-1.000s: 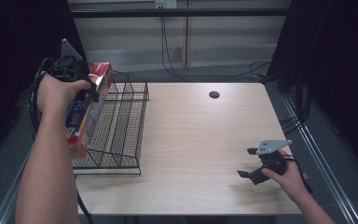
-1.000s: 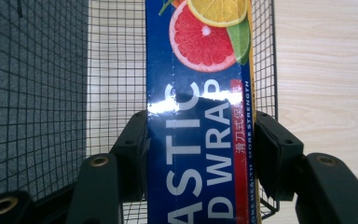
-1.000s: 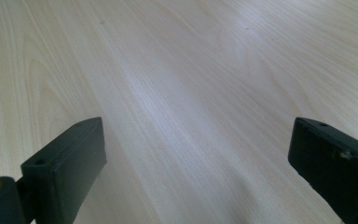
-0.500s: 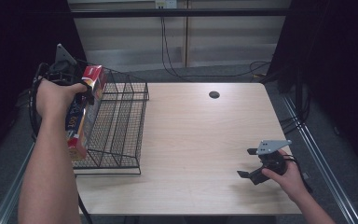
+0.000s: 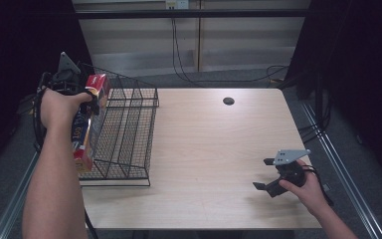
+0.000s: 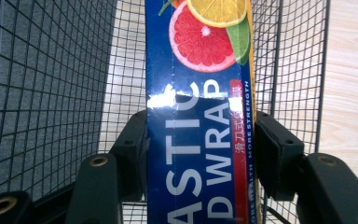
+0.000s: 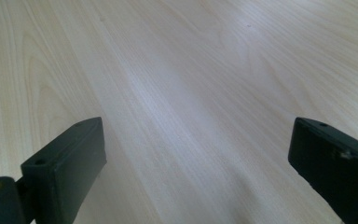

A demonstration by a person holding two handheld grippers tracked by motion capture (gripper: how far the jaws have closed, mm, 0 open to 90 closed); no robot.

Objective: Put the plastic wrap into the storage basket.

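Left gripper (image 6: 200, 140) clamped across plastic wrap box (image 6: 198, 102), box squeezed between both jaws, held at wire basket's (image 5: 129, 129) left edge, right gripper (image 5: 268, 174) jaws wide apart, low over bare table (image 5: 204, 149) near right corner

A blue box (image 6: 198, 116) reads "ASTIC WRAP" in white letters, with "MORE STRENGTH" and Chinese characters along its red edge stripe.

Left tongs (image 5: 87, 107) are raised high, jaws clamped; right tongs (image 5: 268, 174) sit low, jaws spread, seemingly resting.
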